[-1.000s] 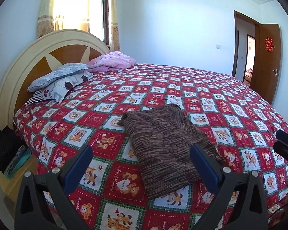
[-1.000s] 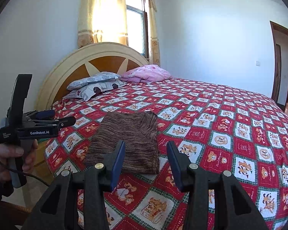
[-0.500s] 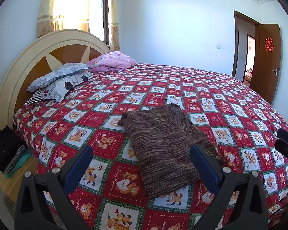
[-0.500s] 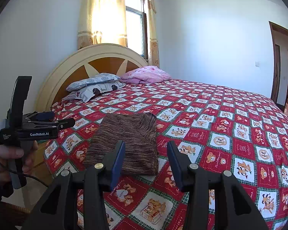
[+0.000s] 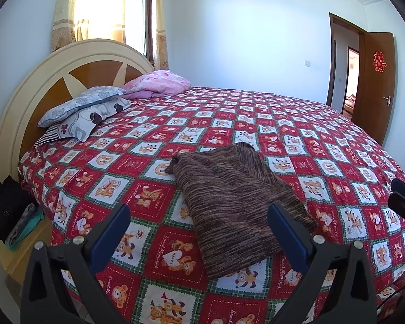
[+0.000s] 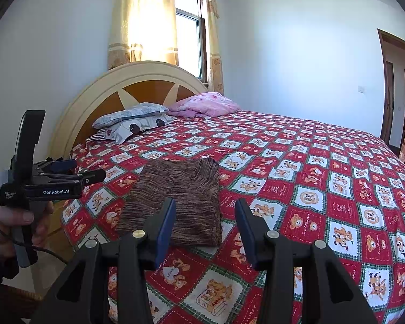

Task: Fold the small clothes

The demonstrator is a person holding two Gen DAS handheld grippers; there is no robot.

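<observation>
A folded brown striped knit garment (image 5: pixel 235 202) lies flat on the red cartoon-patterned bed cover (image 5: pixel 297 124), near the bed's front edge; it also shows in the right wrist view (image 6: pixel 179 194). My left gripper (image 5: pixel 198 224) is open wide and empty, held back from the bed in front of the garment. My right gripper (image 6: pixel 205 228) is open and empty, held just short of the garment's near right corner. The left gripper also shows in the right wrist view (image 6: pixel 75 172), held in a hand at the left.
Grey pillows (image 5: pixel 83 110) and a pink quilt (image 5: pixel 159 83) lie by the round headboard (image 5: pixel 40 81). A bedside cabinet with dark clothes (image 5: pixel 5 213) stands at the left. A brown door (image 5: pixel 375 81) stands open at the far right.
The right wrist view has drifted slightly downward and closer to the bed. The left gripper and the garment have not visibly moved.
</observation>
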